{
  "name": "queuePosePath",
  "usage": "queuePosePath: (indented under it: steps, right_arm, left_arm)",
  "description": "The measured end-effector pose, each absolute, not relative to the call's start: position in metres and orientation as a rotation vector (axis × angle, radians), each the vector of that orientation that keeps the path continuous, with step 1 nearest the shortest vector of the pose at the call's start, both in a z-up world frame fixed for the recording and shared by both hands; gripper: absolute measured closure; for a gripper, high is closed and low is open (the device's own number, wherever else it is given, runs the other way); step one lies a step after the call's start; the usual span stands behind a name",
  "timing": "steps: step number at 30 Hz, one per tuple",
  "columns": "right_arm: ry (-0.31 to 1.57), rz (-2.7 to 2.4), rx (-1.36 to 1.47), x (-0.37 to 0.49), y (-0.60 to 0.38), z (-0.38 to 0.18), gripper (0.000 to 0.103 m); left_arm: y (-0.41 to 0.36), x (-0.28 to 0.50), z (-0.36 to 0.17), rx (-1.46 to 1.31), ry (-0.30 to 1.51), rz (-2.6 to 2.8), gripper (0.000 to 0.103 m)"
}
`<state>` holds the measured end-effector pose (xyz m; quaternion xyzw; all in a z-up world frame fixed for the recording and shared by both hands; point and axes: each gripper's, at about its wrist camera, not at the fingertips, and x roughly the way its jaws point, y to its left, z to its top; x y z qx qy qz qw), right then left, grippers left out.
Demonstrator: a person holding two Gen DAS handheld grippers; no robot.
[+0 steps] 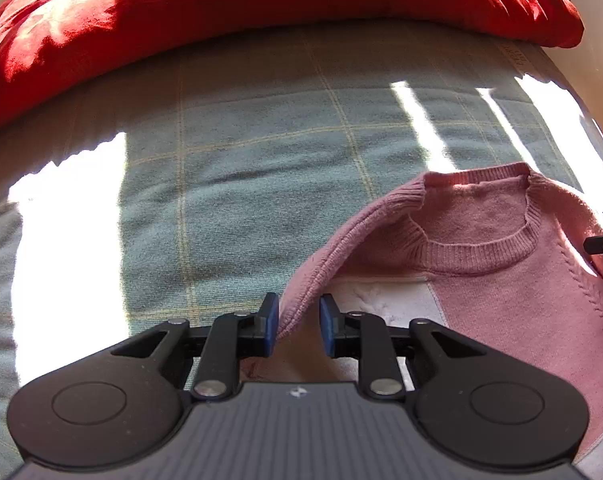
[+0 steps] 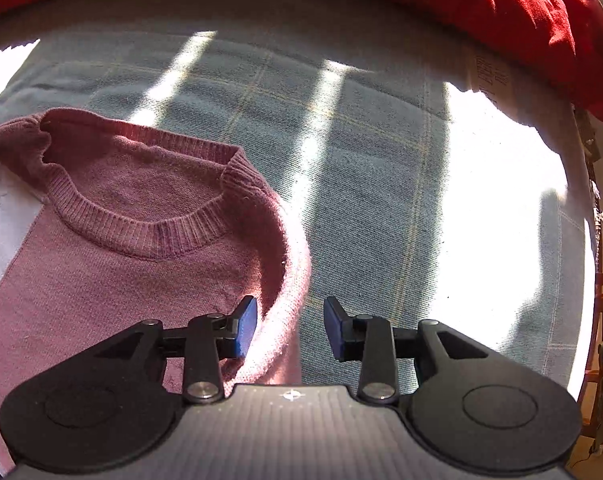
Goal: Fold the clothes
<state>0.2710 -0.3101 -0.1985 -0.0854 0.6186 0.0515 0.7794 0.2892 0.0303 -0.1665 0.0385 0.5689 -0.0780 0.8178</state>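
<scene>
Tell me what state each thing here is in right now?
Pink sweater: lying flat on the bedspread, neckline up, side edges folded inward.
Left gripper: open, sweater's folded edge between its fingers.
Right gripper: open, straddling the other folded edge.
Red duvet: bunched at the far end.

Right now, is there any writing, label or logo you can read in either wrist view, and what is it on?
Nothing is readable.
Printed lines on the edge of the grey-green checked cover, near the red bedding: too blurred to read.
Small white emblem on the right gripper body and the left gripper body: a mark, no letters.
Pink sweater: no label visible.
</scene>
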Motion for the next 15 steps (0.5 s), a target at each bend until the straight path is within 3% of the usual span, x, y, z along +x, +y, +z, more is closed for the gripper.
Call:
queuePosePath:
  steps: [3,6,10,15]
  right_arm:
    - [1.328,0.134,-0.148,0.248,-0.309,-0.181,0.029]
    - [1.330,0.167,-0.091,0.224,-0.305,-0.169,0.019]
    - [1.339,0.178,-0.055,0.185,-0.292,-0.158,0.011]
    - [1.341,0.174,-0.082,0.141,-0.283,-0.151,0.010]
  left_arm:
    - [0.034,0.260,-0.151,0.055,1.207,-0.165,0.066]
    - [0.032,0.226,-0.144,0.050,1.216,-0.171,0.066]
    - [0.031,0.183,-0.139,0.006,1.252,-0.180,0.065]
    - [0.022,0.132,-0.138,0.009,1.277,-0.231,0.058]
